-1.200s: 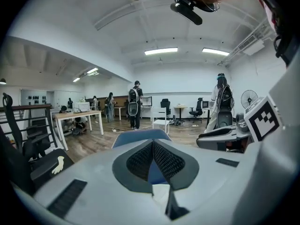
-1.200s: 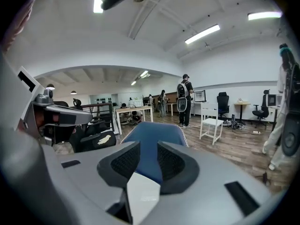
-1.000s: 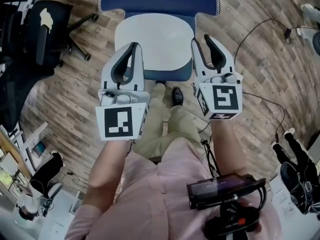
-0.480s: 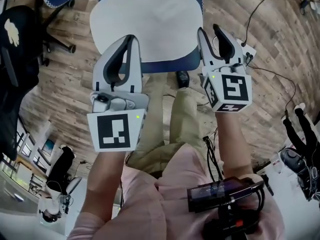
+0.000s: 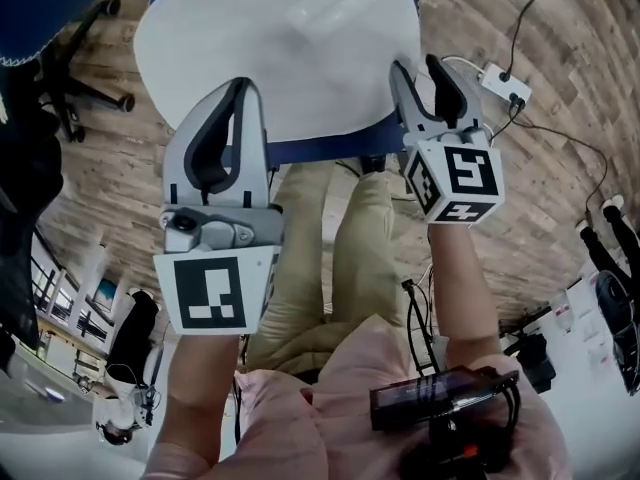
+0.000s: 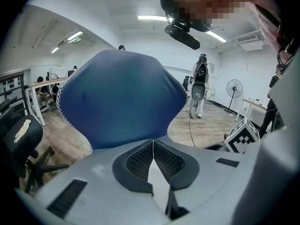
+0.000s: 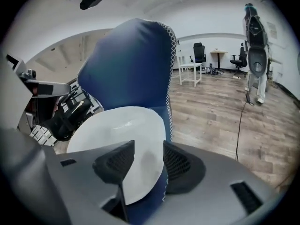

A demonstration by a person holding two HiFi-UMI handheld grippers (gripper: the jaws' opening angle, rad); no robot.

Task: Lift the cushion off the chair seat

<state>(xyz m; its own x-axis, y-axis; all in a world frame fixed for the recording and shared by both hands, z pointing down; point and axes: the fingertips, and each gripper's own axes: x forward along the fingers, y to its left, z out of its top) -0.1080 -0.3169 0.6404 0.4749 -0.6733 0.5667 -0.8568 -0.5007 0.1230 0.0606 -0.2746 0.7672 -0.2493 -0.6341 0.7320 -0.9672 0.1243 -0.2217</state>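
Note:
A white round cushion [image 5: 290,38] lies on the blue chair seat [image 5: 330,150]. My left gripper [image 5: 238,86] hovers over the cushion's front left part. Its fingertips meet in the left gripper view [image 6: 153,142], and a sliver of white cushion [image 6: 157,182] shows through the slit behind them. The blue backrest [image 6: 122,97] stands beyond. My right gripper [image 5: 417,65] is at the cushion's right edge and open. In the right gripper view [image 7: 148,146] the cushion [image 7: 117,135] and its edge show in the gap between the pads; I cannot tell whether they touch.
The person's khaki trouser legs [image 5: 340,248] stand just in front of the seat. A white power strip [image 5: 497,83] with cables lies on the wood floor at right. A black office chair base [image 5: 90,98] is at left. A standing robot [image 7: 255,46] is far right.
Both grippers have moved forward to the chair. The left went from beside the seat to over the cushion; the right reached the cushion's right edge. Jaw states look unchanged.

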